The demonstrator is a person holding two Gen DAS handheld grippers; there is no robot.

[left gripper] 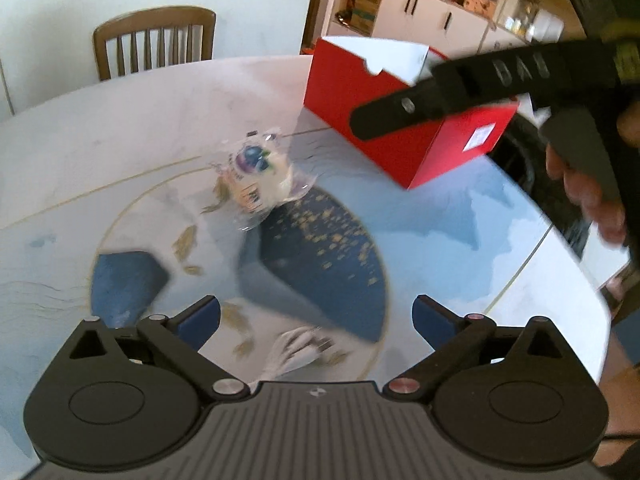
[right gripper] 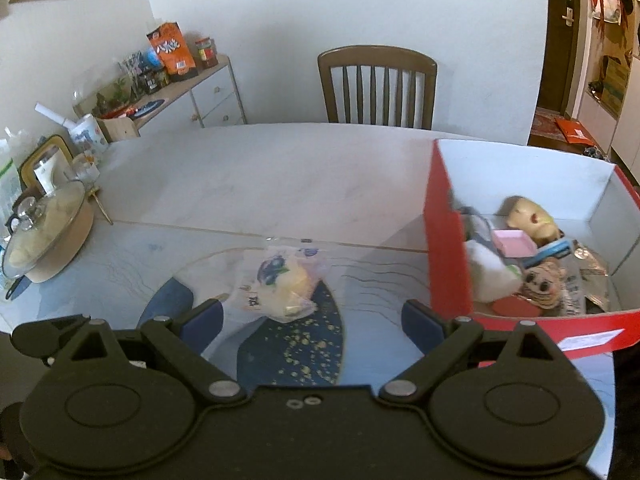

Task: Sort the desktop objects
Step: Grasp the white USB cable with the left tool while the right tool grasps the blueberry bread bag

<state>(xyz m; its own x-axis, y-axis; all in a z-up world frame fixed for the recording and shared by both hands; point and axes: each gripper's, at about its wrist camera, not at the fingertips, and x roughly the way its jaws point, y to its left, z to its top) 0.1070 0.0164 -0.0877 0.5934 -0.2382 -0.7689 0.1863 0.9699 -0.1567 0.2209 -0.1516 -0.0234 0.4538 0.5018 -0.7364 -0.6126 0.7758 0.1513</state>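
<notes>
**Two wrist cameras, one tabletop**

Your left wrist view looks steeply down over its own fingers at the table (left gripper: 120, 128), close above it, with the red box (left gripper: 360, 92) at upper right. Your right wrist view faces the same way, slightly farther back, box (right gripper: 444, 248) at right. Both share the wrapped snack (left gripper: 256, 180) (right gripper: 284, 284), the box and the chair (left gripper: 154, 38) (right gripper: 376, 84).

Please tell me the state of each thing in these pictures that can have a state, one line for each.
left gripper: open, nothing between its pads.
right gripper: open, holding nothing.
red box: no lid on, partly filled with small items.
wrapped snack: sealed in clear plastic, lying on the table, outside the box.
pot: glass lid on.
</notes>
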